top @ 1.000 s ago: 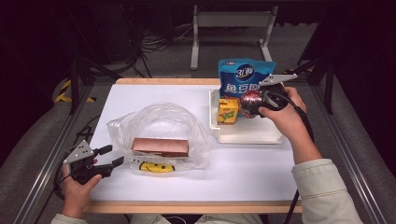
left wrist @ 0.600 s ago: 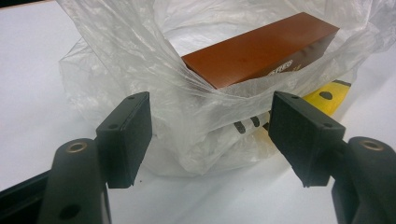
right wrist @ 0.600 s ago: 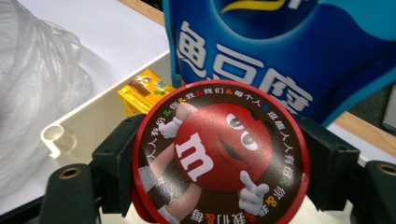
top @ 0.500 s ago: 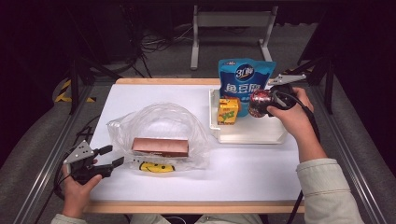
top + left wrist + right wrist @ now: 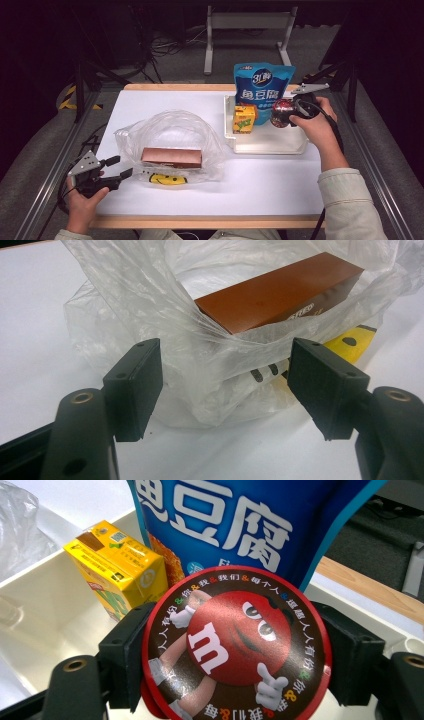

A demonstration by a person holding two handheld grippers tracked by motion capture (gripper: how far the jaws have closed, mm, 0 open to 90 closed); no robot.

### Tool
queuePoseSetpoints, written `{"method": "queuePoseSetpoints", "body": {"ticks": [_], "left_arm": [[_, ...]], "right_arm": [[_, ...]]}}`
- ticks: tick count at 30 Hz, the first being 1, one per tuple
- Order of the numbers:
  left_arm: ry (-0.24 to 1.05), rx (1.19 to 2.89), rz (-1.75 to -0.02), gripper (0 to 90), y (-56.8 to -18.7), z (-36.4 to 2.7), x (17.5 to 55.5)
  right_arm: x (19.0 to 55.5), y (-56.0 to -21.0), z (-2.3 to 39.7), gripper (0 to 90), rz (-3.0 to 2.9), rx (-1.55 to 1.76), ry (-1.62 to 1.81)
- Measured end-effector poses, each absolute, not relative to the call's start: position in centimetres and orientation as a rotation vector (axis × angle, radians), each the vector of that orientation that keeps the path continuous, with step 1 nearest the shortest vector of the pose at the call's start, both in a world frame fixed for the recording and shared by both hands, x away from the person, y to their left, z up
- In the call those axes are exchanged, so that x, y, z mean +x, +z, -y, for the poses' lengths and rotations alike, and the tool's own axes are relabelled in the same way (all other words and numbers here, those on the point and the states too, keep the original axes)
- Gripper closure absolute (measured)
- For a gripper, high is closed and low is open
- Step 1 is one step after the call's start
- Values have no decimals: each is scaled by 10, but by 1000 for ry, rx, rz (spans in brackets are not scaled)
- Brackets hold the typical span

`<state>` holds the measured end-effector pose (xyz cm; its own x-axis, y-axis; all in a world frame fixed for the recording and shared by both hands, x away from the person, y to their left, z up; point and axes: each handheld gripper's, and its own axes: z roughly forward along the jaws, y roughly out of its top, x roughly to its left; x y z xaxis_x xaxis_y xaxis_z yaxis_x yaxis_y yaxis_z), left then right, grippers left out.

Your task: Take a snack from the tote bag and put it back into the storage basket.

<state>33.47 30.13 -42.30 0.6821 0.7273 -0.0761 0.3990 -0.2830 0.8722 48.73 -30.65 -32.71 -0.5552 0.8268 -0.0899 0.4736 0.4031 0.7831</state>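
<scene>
My right gripper (image 5: 290, 111) (image 5: 235, 650) is shut on a round red candy tin (image 5: 281, 112) (image 5: 235, 647), held up over the white tray (image 5: 265, 146). In the tray stand a yellow drink carton (image 5: 245, 119) (image 5: 117, 567) and a blue snack pouch (image 5: 263, 90) (image 5: 225, 525). A clear plastic bag (image 5: 170, 140) (image 5: 200, 355) lies at the table's left-middle with a brown box (image 5: 171, 157) (image 5: 280, 295) inside and a yellow smiley print (image 5: 167, 178). My left gripper (image 5: 116, 167) (image 5: 225, 380) stands open just in front of the bag's near edge, its jaws apart with nothing between them.
The white table top (image 5: 260, 190) has bare room in front of the tray and the bag. A wooden strip (image 5: 200, 221) edges the table's front. A metal stand (image 5: 247, 35) and cables lie on the floor beyond the table.
My right gripper has lifted the candy tin up and a little to the right over the tray. The left gripper and the bag have stayed where they were.
</scene>
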Motion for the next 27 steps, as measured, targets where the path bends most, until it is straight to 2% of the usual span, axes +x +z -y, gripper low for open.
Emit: {"method": "queuePoseSetpoints", "body": {"ticks": [27], "left_arm": [[416,1916,-885,310,-423,-301,334]], "right_arm": [[506,-364,310,260,-2255,1114,949]]}}
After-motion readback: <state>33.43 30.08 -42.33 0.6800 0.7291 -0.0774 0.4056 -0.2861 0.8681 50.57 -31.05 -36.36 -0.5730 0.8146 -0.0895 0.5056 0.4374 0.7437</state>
